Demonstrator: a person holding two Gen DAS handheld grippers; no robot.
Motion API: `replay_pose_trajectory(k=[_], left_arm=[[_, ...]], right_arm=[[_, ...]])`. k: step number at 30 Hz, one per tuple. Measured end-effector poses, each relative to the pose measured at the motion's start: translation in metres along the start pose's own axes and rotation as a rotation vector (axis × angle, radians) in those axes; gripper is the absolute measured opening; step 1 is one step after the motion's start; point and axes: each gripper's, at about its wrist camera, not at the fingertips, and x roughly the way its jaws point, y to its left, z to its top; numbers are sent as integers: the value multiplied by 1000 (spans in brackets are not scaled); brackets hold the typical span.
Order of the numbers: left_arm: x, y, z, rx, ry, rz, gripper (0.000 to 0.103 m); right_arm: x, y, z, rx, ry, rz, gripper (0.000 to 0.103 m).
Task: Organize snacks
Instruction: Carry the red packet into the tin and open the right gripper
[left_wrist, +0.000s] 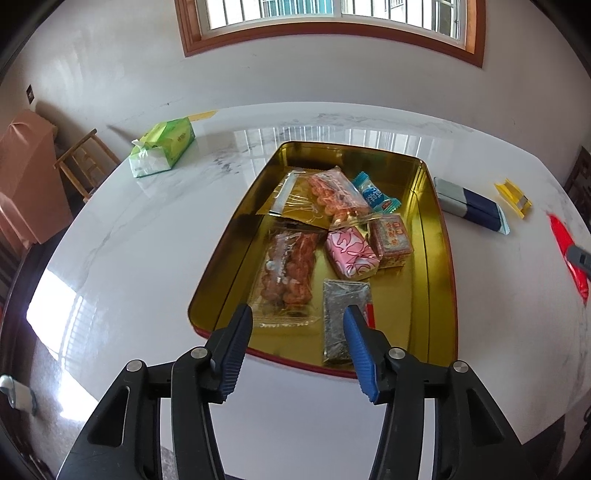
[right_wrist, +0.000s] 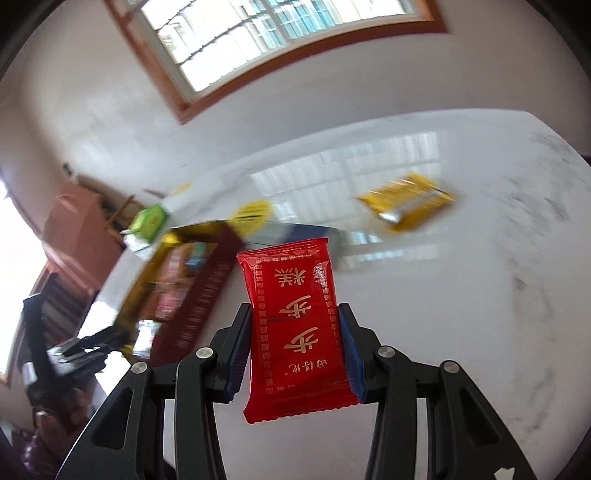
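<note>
A gold tin tray on the white marble table holds several snack packets: a dark seaweed pack, a pink wrapped one, a clear bag of reddish snacks. My left gripper is open and empty above the tray's near edge. My right gripper is shut on a red snack packet and holds it above the table; it shows as a red streak at the far right of the left wrist view. The tray shows blurred at left in the right wrist view.
A green tissue pack lies at the back left. A dark blue packet and a yellow item lie right of the tray. A yellow packet lies on the table. A wooden chair stands beyond the table's left edge.
</note>
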Motion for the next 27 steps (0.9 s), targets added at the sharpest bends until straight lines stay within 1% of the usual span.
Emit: replay_pose_trajectory(k=[6,10,12,13,14,17,18,19,21,23,25,27], left_arm=[[-2,14,-4,-28,-3,-8,56],[-1,25,-7,-50,0,-15,59],[-1,29,-9,-51,-3,-4,62],[-1,32,-9,-51,-1,7,65],[0,34,-10,-53,0,14,67],[-2,41,-12,-64,-11,17,67],[-3,44,-13,-68,-15,16,70],[-4,48,-13,-75,-15,15,78],[-7,54,-15,-87,-23,12,86],[-11,60,-17,-97,-35,1,87],[-12,64,-17,-109,-32,2,89],[-13,67,-18,-118,-30,-3,89]], right_arm=[[28,66,17,-95,42,98,42],[54,102,22,-149,85,135,42],[66,113,23,-167,102,138,42],[73,118,24,-169,113,142,42],[80,122,23,-170,123,146,42],[97,128,24,-170,150,140,42],[103,129,25,-163,158,138,42],[109,129,26,-154,165,136,42],[119,132,28,-148,169,123,42],[129,137,31,-145,179,117,42],[137,140,32,-153,183,100,42],[143,144,32,-159,187,91,42]])
